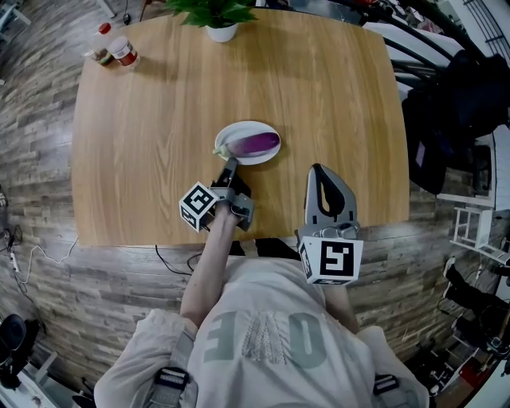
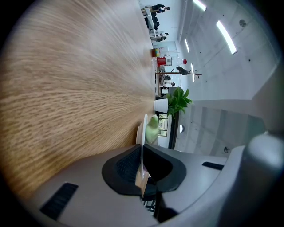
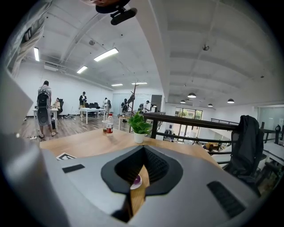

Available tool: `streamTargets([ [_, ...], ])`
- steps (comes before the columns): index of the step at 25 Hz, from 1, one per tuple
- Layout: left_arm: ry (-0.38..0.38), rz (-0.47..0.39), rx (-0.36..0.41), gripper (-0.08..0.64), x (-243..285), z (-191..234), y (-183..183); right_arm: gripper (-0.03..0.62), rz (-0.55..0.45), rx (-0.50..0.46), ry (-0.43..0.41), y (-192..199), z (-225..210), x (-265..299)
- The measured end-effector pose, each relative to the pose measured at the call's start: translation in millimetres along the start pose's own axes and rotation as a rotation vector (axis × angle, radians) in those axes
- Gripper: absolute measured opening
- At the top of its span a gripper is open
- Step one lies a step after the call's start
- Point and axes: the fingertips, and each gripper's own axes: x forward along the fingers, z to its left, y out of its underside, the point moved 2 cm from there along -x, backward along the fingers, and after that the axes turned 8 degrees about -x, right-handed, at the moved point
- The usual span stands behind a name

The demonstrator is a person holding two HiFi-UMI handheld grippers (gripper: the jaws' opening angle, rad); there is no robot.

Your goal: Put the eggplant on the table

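Observation:
A purple eggplant [image 1: 256, 143] with a green stem lies on a white oval plate [image 1: 232, 131] in the middle of the wooden table [image 1: 143, 159]. My left gripper [image 1: 232, 163] reaches the plate's near rim and is shut on it. In the left gripper view the thin rim [image 2: 144, 126] runs between the closed jaws [image 2: 143, 150], and the green stem [image 2: 152, 128] shows just beyond. My right gripper [image 1: 316, 170] hovers to the right of the plate, shut and holding nothing. Through its narrow gap [image 3: 143, 153] a bit of eggplant [image 3: 135, 180] shows.
A potted plant [image 1: 217, 17] stands at the table's far edge, and two small bottles [image 1: 115, 49] stand at the far left corner. A dark jacket [image 1: 462, 111] hangs on a rail right of the table. The table's near edge runs just under both grippers.

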Motion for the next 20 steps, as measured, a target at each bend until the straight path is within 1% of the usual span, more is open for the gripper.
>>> streamTargets([
  [3,0.022,-0.003,-0.060,0.020,2.0,-1.2,0.9,0.018,-0.007,0.009,0.000,0.1,-2.5,-1.2],
  [5,0.031,-0.012,-0.082,0.020,2.8,-1.3,0.3,0.018,-0.011,0.021,-0.003,0.4,-2.7,-1.8],
  [10,-0.021,-0.052,-0.117,0.021,2.0,3.1,-2.5,0.018,-0.011,0.039,-0.003,1.4,-2.8,-0.1],
  [12,-0.033,-0.063,-0.119,0.028,0.7,3.4,-2.4,0.018,-0.014,0.047,-0.005,1.0,-3.5,-0.3],
  [14,-0.027,-0.065,-0.119,0.061,1.4,0.8,-2.7,0.018,-0.023,0.050,-0.009,-0.3,-4.8,0.1],
  [16,-0.016,-0.071,-0.126,0.111,2.4,-2.2,-3.2,0.018,-0.030,0.050,-0.008,-1.0,-6.9,-0.1],
  [18,-0.015,-0.077,-0.131,0.138,2.7,-3.5,-3.9,0.018,-0.032,0.054,-0.006,-0.6,-8.8,-1.0],
  [20,-0.024,-0.081,-0.135,0.150,2.4,-3.4,-4.0,0.018,-0.031,0.061,-0.007,0.5,-9.9,-2.0],
])
